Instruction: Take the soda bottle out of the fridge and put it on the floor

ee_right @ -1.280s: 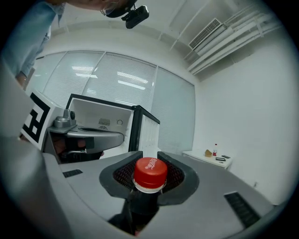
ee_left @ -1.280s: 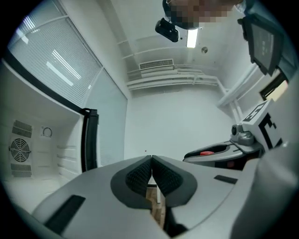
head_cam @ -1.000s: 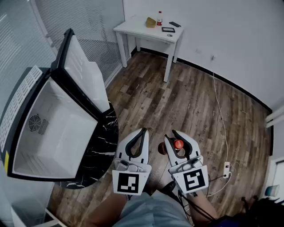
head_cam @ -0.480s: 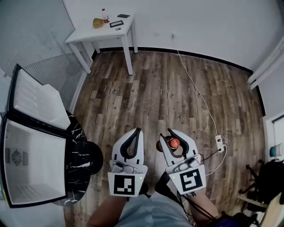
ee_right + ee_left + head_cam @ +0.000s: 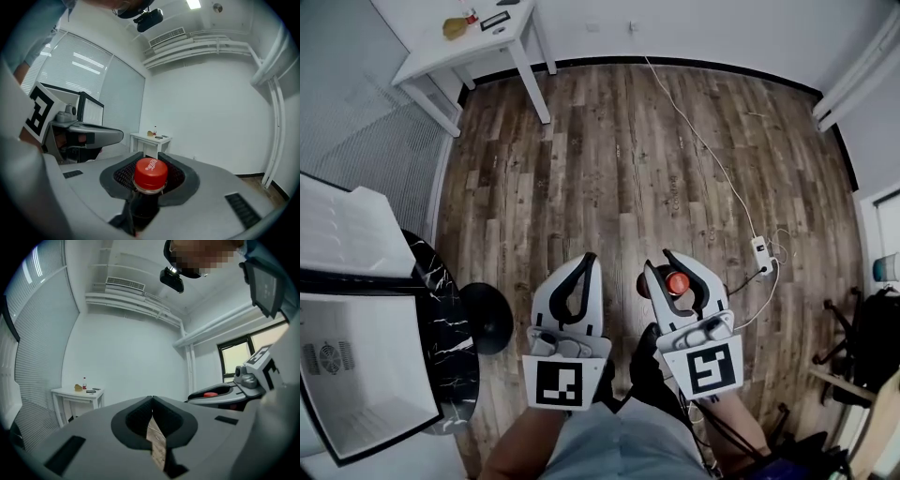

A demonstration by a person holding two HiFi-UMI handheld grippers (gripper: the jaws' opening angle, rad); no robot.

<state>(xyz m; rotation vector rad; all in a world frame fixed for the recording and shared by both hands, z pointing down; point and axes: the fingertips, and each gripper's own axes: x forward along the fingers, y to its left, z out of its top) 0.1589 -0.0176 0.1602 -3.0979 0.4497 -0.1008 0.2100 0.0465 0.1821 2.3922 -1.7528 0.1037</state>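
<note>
The soda bottle [image 5: 677, 282], dark with a red cap [image 5: 151, 174], hangs by its neck in my right gripper [image 5: 659, 260], whose jaws are shut round the neck just under the cap. It is held above the wooden floor [image 5: 619, 150], upright, in front of the person's legs. My left gripper [image 5: 586, 259] is level beside it on the left, its tips touching and nothing between them [image 5: 152, 398]. The open fridge [image 5: 356, 375] is at the left edge of the head view, its white inside bare.
The fridge door [image 5: 347, 234] stands open at the left, with a black marble round table [image 5: 450, 319] beside it. A white table [image 5: 478, 42] with small items stands at the far wall. A power strip [image 5: 761, 253] and its white cable [image 5: 694, 131] lie on the floor to the right.
The person has turned away from the fridge, which has slid to the left edge of the head view. Both grippers moved along together over the floor, the bottle staying in the right one.
</note>
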